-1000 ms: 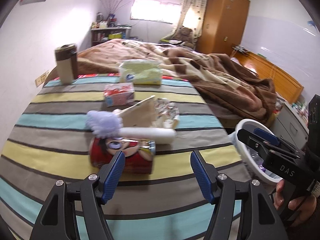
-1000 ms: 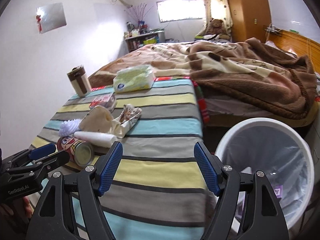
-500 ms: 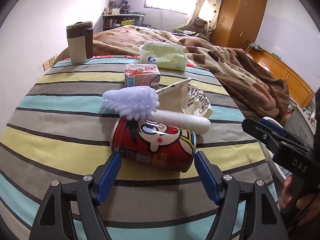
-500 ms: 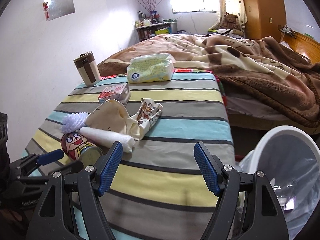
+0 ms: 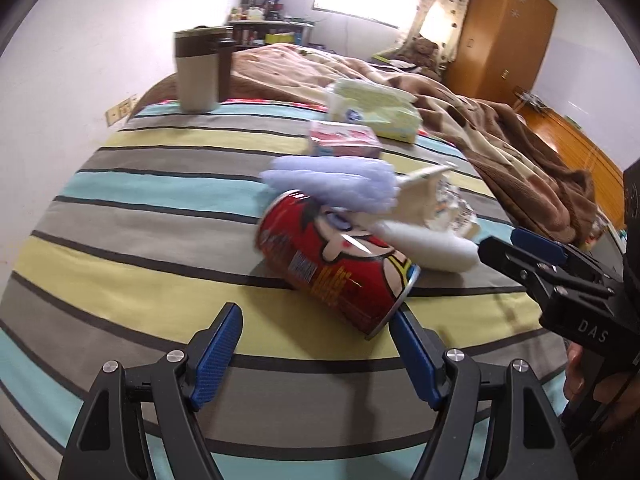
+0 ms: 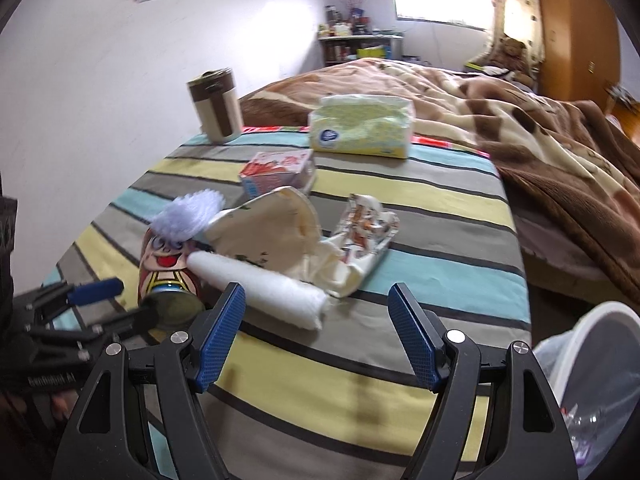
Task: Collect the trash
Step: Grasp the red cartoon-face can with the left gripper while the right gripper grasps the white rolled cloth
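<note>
A: On the far left, what stands on the striped table cloth [image 6: 420, 216]?

B: A beige and brown lidded cup [image 6: 216, 106] stands upright at the back corner. To the right of it lies a small pink carton [image 6: 278, 170], and further right a soft pack of yellow-green tissues [image 6: 362, 126].

A: And the trash?

B: A red cartoon drink can [image 5: 340, 264] lies on its side in the middle. A lilac bristle brush with white handle [image 5: 340, 184] rests across it. Just beside them are a cream folded paper [image 6: 268, 236] and a crumpled printed wrapper [image 6: 366, 226].

A: How are the tongs?

B: The left gripper [image 5: 318, 344] is wide open and holds nothing; its right finger touches the can's rim. The right gripper [image 6: 318, 320] is also wide open and empty, just in front of the brush handle. At far right the white plastic-lined bin [image 6: 592, 364] stands below the table edge.
</note>
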The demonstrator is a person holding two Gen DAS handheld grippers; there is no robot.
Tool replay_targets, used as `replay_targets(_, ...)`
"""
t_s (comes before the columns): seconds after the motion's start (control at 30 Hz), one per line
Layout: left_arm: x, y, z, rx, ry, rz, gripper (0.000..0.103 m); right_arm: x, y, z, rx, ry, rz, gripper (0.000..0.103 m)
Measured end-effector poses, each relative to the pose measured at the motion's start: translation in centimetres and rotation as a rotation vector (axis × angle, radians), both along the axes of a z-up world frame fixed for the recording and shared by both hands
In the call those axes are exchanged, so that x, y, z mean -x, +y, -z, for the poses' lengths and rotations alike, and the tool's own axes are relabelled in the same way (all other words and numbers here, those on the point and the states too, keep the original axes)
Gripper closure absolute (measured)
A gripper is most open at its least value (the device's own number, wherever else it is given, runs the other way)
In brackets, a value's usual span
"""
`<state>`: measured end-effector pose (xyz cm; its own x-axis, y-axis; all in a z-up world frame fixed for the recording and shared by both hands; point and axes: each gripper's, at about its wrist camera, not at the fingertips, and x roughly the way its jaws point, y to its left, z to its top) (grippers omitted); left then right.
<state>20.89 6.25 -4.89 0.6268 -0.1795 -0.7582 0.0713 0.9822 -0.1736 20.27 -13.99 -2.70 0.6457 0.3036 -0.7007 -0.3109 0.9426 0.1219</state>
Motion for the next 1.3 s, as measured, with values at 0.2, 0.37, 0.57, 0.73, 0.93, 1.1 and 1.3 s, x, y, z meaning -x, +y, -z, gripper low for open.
replay_targets(0.2,-0.2,2.8,-0.3,-0.017,-0.005,-0.064,0.028,-0.2,1.7,0.4,0.034,0.009,-0.098,0.028)
replay_targets(0.37,-0.3,4.6,-0.7,0.023,-0.006,-0.105,0.028,0.0,3.2,0.9,0.072,0.010,-0.187,0.028)
replay_targets(0.57,-0.7,4.0,-1.6,0.096,-0.022,-0.055,0.028,-0.4,4.0,1.3,0.125,0.011,-0.227,0.028)
replay_targets(0.73,-2.3,3.1,-1.4,0.082,-0.014,-0.031,0.028,-0.6,4.4,1.8,0.169,0.017,-0.232,0.028)
replay_targets(0.93,-4.0,2.6,-0.6,0.052,0.020,-0.017,0.028,-0.9,4.7,2.2,0.205,0.035,-0.225,0.028)
replay_targets(1.1,-5.3,2.7,0.5,0.058,0.053,-0.016,0.028,-0.8,4.6,2.1,0.200,0.037,-0.215,0.029)
replay_targets(1.3,-5.9,2.8,0.9,0.045,0.047,-0.040,0.028,-1.0,4.3,2.1,0.172,0.045,-0.204,0.038)
